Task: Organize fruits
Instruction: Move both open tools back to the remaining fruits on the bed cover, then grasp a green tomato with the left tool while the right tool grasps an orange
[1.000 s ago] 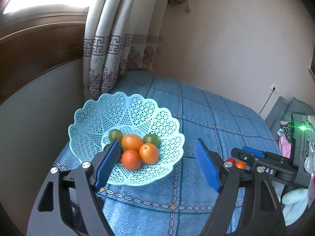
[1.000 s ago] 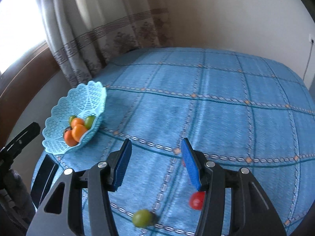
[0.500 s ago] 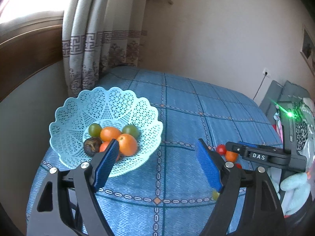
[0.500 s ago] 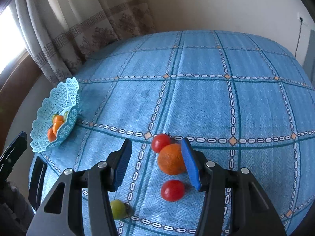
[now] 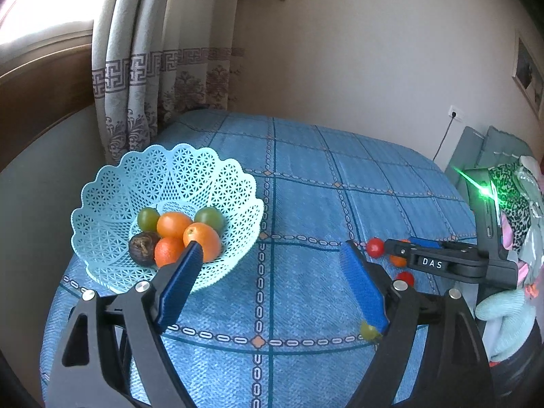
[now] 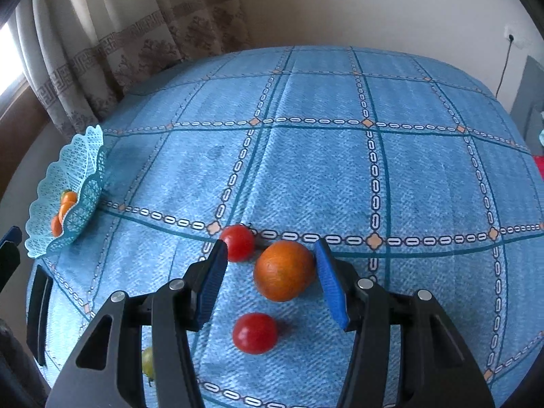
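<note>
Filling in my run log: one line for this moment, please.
right gripper: open, around orange, not closed | left gripper: open, empty, near basket | loose: two tomatoes, one green fruit

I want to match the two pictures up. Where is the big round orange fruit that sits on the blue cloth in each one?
Left wrist view: the big round orange fruit shows at mid right, mostly hidden behind the right gripper.
Right wrist view: it sits low in the centre, between the open fingers of the right gripper.
Shared landmark: the pale blue lattice plastic basket at the left in both.
</note>
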{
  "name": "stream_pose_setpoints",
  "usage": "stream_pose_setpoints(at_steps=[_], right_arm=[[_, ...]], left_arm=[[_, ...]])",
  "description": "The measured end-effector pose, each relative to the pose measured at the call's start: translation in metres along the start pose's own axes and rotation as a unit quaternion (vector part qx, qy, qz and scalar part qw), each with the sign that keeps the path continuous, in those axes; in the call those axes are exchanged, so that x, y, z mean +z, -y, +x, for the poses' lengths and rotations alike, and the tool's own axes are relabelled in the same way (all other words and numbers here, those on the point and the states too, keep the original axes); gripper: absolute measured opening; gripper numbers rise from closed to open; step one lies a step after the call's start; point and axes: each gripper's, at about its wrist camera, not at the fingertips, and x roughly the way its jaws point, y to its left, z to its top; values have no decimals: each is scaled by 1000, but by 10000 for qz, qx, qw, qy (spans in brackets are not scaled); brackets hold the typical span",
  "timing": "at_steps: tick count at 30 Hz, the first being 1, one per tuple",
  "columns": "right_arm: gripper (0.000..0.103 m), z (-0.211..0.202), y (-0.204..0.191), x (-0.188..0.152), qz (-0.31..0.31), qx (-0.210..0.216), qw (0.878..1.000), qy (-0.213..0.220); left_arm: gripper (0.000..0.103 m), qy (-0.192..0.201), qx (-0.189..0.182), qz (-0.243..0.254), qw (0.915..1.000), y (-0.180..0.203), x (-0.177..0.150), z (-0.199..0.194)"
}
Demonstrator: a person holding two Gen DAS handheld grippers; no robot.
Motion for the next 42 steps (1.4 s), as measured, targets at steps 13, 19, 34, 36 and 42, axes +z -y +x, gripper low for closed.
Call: stream_pose_setpoints(at_steps=[13, 19, 34, 36, 42], right_arm=[[44, 6, 3, -6, -50, 20, 10000, -54], [41, 5, 2, -14, -77, 75, 9999, -31], [38, -3, 9, -26, -14, 323, 9994, 124], [38, -7, 11, -27, 17, 370, 9992, 170], [38, -15, 14, -29, 121, 493, 9983, 285]], left_arm=[[84, -107, -60, 197, 9997, 12, -7, 4], [84, -191, -114, 350, 9991, 25, -13, 8], [84, -568, -313, 935, 9935, 63, -39, 29], [84, -620, -361, 1013, 9923, 66, -43, 31], [84, -746, -532, 1322, 9870, 84, -57, 36]])
